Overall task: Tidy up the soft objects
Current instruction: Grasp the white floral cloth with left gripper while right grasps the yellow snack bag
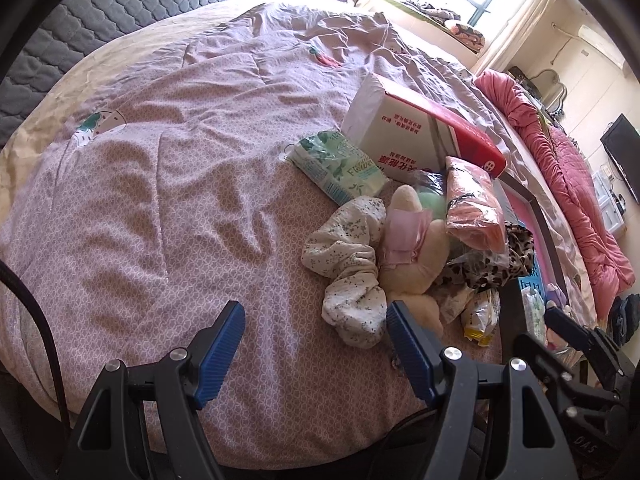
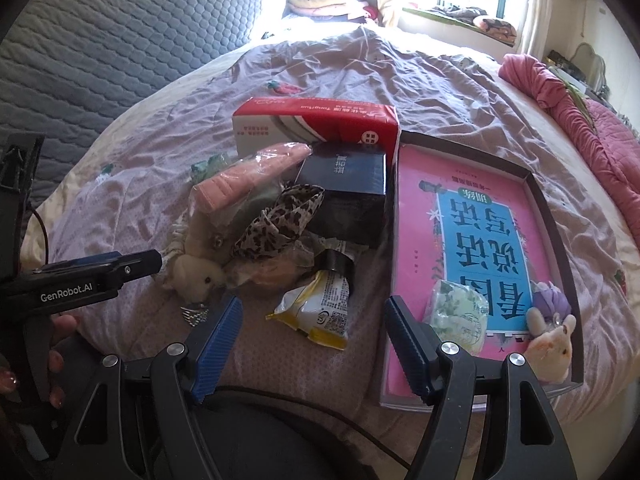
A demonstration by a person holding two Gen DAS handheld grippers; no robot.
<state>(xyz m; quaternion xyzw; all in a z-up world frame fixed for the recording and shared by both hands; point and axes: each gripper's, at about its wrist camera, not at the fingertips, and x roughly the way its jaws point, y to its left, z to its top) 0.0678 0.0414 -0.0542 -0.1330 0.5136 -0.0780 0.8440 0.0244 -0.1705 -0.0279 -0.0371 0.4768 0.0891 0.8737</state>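
A heap of soft things lies on the bed: a floral cloth (image 1: 352, 268), a cream plush toy (image 1: 412, 256) (image 2: 196, 272) with a pink ribbon, a bagged pink cloth (image 1: 474, 204) (image 2: 248, 176), a leopard-print cloth (image 1: 504, 256) (image 2: 280, 224) and a green tissue pack (image 1: 340, 166). My left gripper (image 1: 316, 320) stands open just left of the floral cloth, nothing between its fingers. My right gripper (image 2: 312, 316) is open over a yellow snack packet (image 2: 320, 308). In the dark tray (image 2: 552, 216) lie a pink book, a small tissue pack (image 2: 460, 312) and a little plush (image 2: 552, 340).
A red-and-white tissue box (image 1: 416, 136) (image 2: 316, 128) and a dark blue box (image 2: 344, 184) stand behind the heap. A pink quilt (image 1: 568, 176) lies along the right edge of the bed. The padded grey headboard (image 2: 100, 52) rises on the left. A hand (image 2: 56, 360) holds the left gripper.
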